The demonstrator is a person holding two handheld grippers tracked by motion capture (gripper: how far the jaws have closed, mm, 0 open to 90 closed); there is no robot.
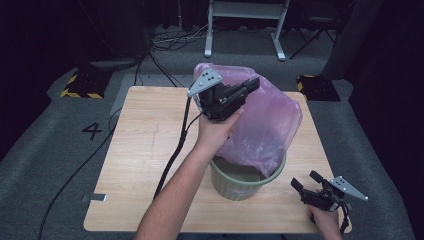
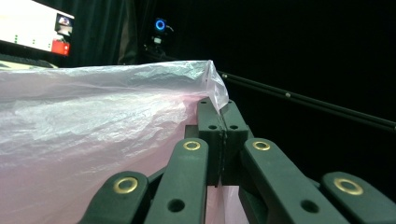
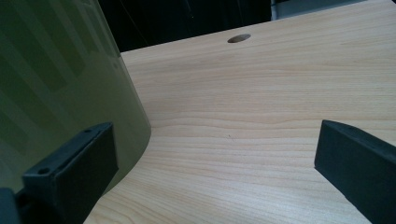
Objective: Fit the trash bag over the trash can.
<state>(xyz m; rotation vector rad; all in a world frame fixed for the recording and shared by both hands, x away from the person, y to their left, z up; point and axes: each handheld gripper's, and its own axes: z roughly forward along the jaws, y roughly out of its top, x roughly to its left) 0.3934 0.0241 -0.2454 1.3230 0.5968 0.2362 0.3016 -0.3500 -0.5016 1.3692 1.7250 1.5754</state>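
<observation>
A thin pink plastic bag (image 1: 270,117) billows above a ribbed green bin (image 1: 239,186) that stands on the wooden table (image 1: 145,145); the bag's lower end hangs into the bin's mouth. My left gripper (image 1: 256,82) is raised over the table and shut on the bag's upper edge. In the left gripper view the pink film (image 2: 93,121) runs off to the left from the closed jaws, which pinch its corner (image 2: 215,88). My right gripper (image 1: 307,180) rests near the table's front right corner, open, with nothing between its pads (image 3: 79,163). The bin's wall (image 3: 56,84) stands close at its left.
A round hole (image 3: 239,38) is cut into the tabletop near its far edge. Cables (image 1: 170,160) trail from the left gripper across the table to the floor. A white frame (image 1: 245,25) and yellow-black floor weights (image 1: 82,85) stand beyond the table.
</observation>
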